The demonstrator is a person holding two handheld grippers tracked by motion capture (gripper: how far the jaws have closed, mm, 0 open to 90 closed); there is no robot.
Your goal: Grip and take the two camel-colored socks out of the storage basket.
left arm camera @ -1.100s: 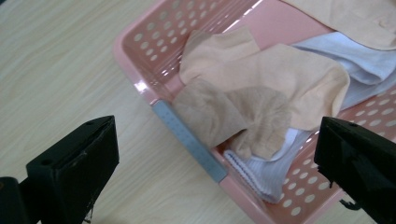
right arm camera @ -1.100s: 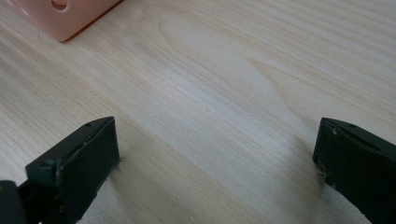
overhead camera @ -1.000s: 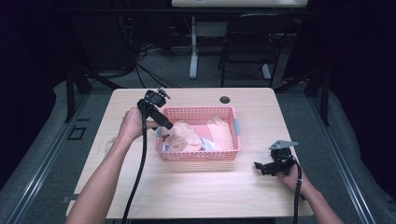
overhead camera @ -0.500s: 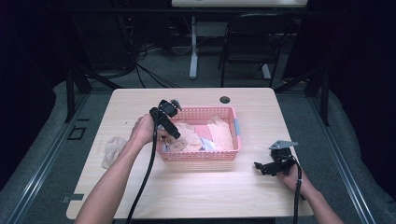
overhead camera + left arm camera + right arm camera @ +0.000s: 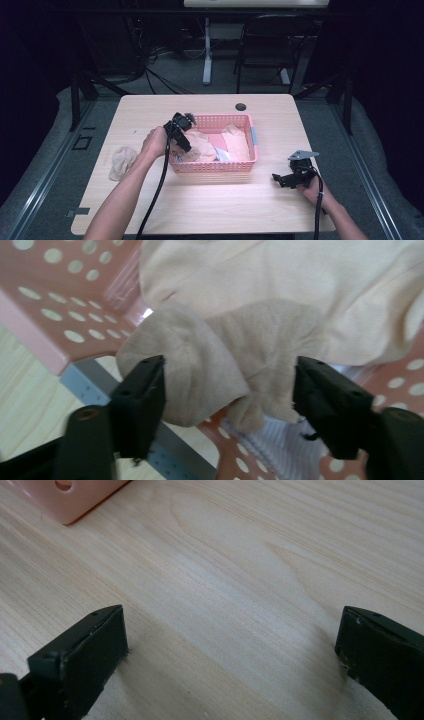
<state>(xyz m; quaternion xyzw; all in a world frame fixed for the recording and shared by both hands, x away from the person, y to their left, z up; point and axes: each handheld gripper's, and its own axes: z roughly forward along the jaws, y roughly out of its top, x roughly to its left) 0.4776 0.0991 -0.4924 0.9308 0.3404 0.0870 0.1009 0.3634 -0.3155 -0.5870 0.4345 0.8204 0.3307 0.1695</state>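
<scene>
Your left gripper (image 5: 181, 142) dips into the pink basket (image 5: 248, 121) at its left end. Its own view supplies what the high view cannot: the jaws, just closing, straddle a bunched beige sock (image 5: 200, 365) on the heap inside the basket, one pad against the fabric, the other just short of it. Another beige sock (image 5: 120, 161) lies on the table left of the basket. Your right gripper (image 5: 281, 180) rests on the wood to the basket's right, jaws spread on nothing.
</scene>
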